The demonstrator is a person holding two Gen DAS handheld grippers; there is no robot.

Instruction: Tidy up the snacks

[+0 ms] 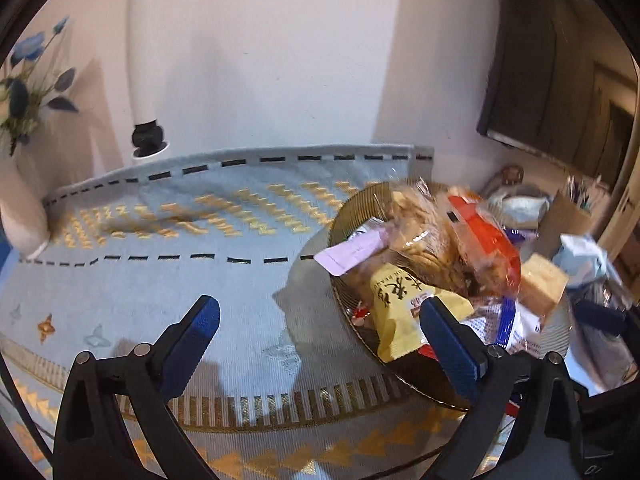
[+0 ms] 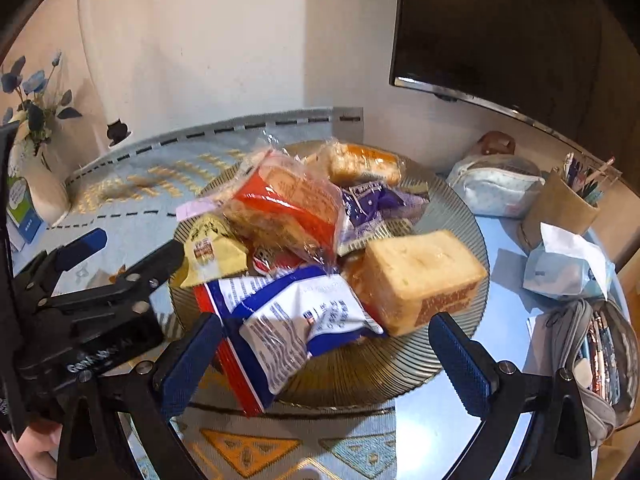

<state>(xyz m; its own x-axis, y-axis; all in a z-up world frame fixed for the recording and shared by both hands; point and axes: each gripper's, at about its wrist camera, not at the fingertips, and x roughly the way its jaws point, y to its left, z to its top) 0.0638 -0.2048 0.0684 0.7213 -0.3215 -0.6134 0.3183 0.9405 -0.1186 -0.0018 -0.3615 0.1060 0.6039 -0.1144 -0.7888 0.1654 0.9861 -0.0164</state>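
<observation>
Both grippers, left (image 1: 320, 320) and right (image 2: 326, 342), are spread wide and hold nothing, just beside the plate (image 2: 452, 208) piled with snacks (image 2: 292, 204).

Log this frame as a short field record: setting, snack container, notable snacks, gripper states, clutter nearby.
setting: table with blue patterned cloth
container: ribbed glass plate, snacks piled on it
snacks: white-blue packet; yellow packet; wrapped cake block; red-label bag
left gripper: open, empty
right gripper: open, empty
clutter: tissue pack; pen cup
</observation>
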